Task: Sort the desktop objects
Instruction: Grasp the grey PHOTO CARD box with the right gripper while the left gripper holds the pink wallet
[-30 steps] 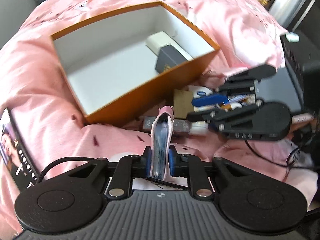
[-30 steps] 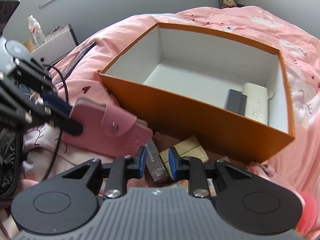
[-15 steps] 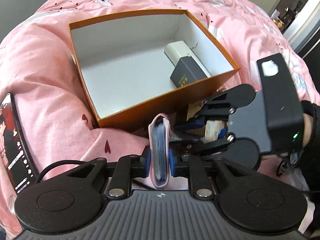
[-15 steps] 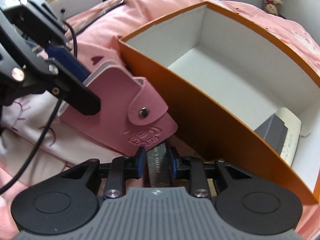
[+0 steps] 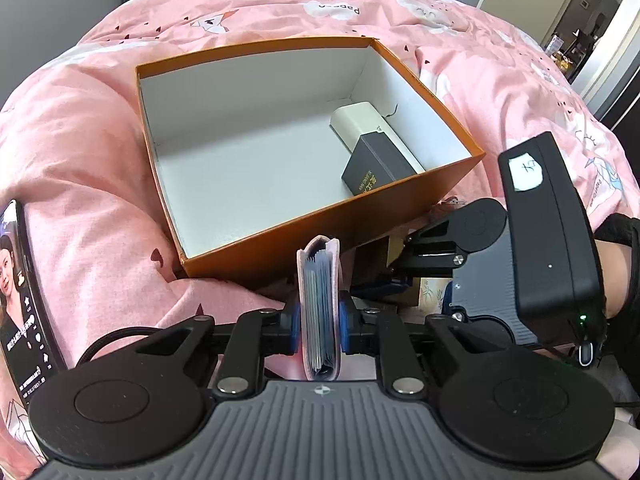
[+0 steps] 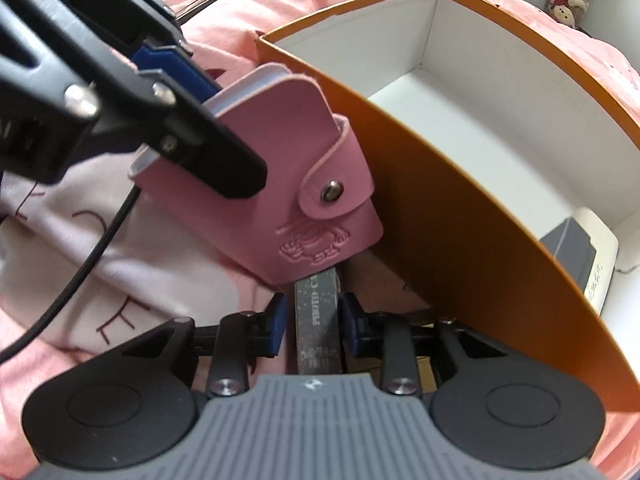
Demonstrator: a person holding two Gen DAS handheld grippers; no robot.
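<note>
The orange box point(image 5: 320, 216) stands open on the pink bedcover point(image 5: 80, 152), and everything here is placed in relation to it. Compared with a second ago, the left claw point(image 5: 319, 322) has brought the pink card holder point(image 5: 319, 304) closer to the near wall of the box, and it still grips the holder firmly on its edge, just in front of that wall and not yet above the opening. The right claw point(image 6: 316, 320) has come down beside the same wall, under the holder, and now has the slim dark box point(image 6: 319, 320) between its blue pads point(image 6: 277, 322); its jaws are opening slightly at this moment, and the pads seem not to press on the sides, though the view is too close to be sure. Inside the box, at its far right corner, a cream case point(image 5: 360, 120) and a dark grey carton point(image 5: 378, 166) already lie together. A phone point(image 5: 20, 300) lies on the bed well to the left of the box. I judge that the holder is ready to go over the wall, while the slim box is not yet secured.
</note>
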